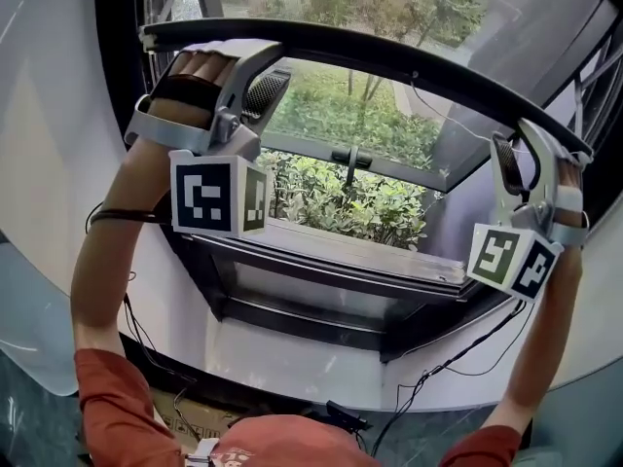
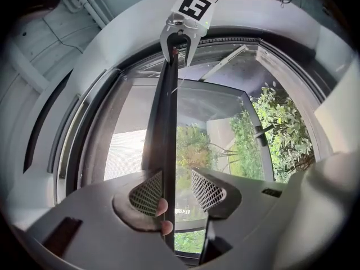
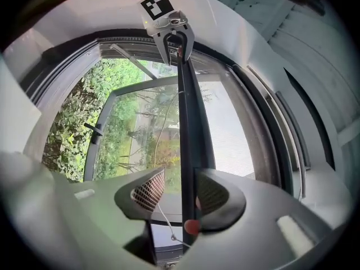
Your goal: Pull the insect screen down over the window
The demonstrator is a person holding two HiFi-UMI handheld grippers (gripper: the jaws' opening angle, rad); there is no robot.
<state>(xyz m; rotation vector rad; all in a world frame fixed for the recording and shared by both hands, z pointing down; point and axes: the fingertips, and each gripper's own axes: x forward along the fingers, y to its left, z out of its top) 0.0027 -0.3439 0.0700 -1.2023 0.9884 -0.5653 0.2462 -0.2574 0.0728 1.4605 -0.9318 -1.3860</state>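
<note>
Two grippers are up at the window, one in each of my hands. My left gripper (image 2: 171,187) has its jaws apart with the dark bottom bar of the insect screen (image 1: 389,61) running between them. The bar lies against the pad on the 9 o'clock side, and greenery shows through the gap on the 3 o'clock side. My fingertips (image 2: 163,208) curl against the bar just beside that pad.

My right gripper (image 3: 174,190) is also spread, not clamped. The same bar passes between its jaws against the 3 o'clock pad, with open space toward the 9 o'clock pad. A small red rounded shape (image 3: 191,226) sits by the bar at 6 o'clock; I cannot tell what it is.

From my head camera, the left gripper is at 10 o'clock and the right at 3 o'clock. The bar spans between them as a long dark curve across the top of the window opening. Each gripper carries a cube with black and white square markers (image 1: 219,195).

Beyond the bar, toward the centre, an open window frame with a dark handle (image 1: 352,156) looks onto green shrubs (image 1: 341,202). A pale sill (image 1: 341,246) lies beneath. At 6 o'clock are my red sleeves (image 1: 117,397) and thin black cables (image 1: 448,363).
</note>
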